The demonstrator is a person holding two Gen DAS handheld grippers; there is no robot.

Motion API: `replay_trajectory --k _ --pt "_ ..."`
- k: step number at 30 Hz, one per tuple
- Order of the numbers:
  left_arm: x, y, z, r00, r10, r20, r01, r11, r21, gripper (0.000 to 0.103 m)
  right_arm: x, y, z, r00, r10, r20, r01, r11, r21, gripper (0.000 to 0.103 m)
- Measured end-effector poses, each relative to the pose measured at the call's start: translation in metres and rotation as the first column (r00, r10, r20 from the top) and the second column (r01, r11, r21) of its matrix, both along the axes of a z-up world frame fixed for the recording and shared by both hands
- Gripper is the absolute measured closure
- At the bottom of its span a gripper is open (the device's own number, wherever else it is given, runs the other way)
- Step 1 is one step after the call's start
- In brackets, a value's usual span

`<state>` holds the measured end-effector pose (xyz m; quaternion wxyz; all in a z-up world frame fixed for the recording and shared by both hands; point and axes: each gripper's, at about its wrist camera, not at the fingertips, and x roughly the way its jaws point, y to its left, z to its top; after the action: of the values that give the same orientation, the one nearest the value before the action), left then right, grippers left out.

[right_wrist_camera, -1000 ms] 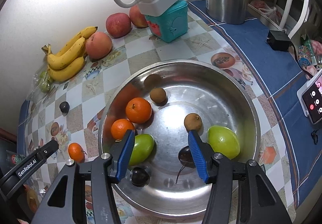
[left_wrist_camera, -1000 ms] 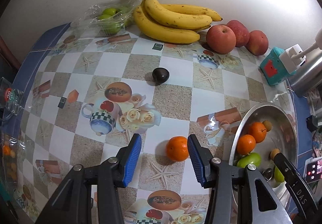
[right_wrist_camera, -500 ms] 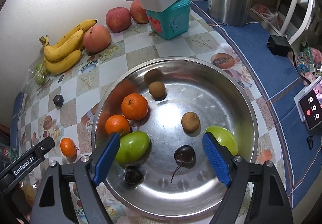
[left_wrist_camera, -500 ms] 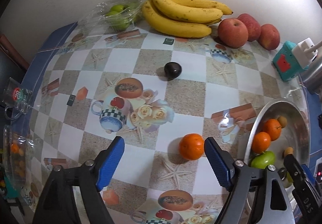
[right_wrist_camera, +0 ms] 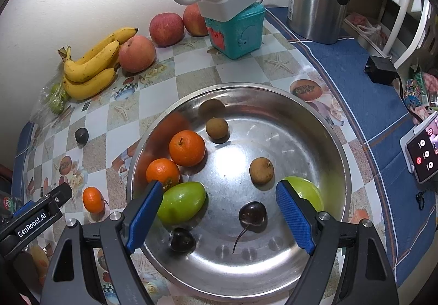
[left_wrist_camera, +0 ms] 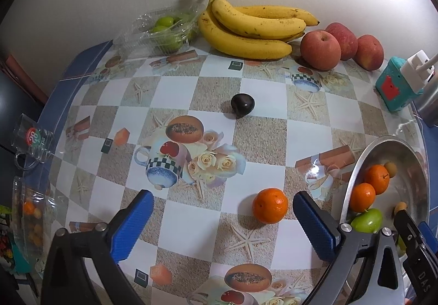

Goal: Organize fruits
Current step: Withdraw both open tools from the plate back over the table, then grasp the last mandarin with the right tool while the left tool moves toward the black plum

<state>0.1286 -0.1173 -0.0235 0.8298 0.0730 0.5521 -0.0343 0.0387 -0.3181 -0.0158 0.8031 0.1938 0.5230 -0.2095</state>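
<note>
Near the table's (left_wrist_camera: pixel 262 102) front edge, left gripper (left_wrist_camera: pixel 223 218) jaws opening beside loose tangerine (left_wrist_camera: pixel 270 205), untouched; right gripper (right_wrist_camera: pixel 219 211) spread, empty, over steel bowl (right_wrist_camera: pixel 323 124).

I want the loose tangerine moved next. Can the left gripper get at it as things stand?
Probably yes: the left gripper, jaws opening, has the tangerine lying free between its fingers, clear of the bowl.

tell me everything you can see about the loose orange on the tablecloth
The orange is a small, round mandarin-like fruit with bright, slightly dimpled peel. It sits alone on the patterned tablecloth, just outside the metal bowl's rim, casting a shadow to its left. It lies between the opening jaws of the left tool, nearer the right pad; nothing touches it.
</note>
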Motion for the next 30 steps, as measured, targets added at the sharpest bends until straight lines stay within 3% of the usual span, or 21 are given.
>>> replay_trajectory --k 8,12,16,30 --pt "-0.001 0.001 0.002 1.0 -0.016 -0.002 0.016 1.0 -0.001 0.0 0.001 0.002 0.0 1.0 0.013 -0.006 -0.013 1.0 -0.003 0.018" --pt "-0.003 0.001 0.005 0.999 -0.044 0.024 0.042 0.997 0.066 0.0 0.002 0.005 -0.002 1.0 0.023 -0.013 -0.023 1.0 0.0 0.018" --pt "0.001 0.012 0.01 0.998 -0.04 0.045 0.036 0.995 0.088 0.0 0.005 0.011 -0.002 0.999 0.043 -0.003 -0.043 0.999 0.02 0.018" --pt "0.026 0.092 0.011 0.991 0.112 0.073 -0.125 0.973 0.194 0.0 0.028 0.059 0.0 0.986 0.165 0.022 -0.166 0.985 0.052 0.018"
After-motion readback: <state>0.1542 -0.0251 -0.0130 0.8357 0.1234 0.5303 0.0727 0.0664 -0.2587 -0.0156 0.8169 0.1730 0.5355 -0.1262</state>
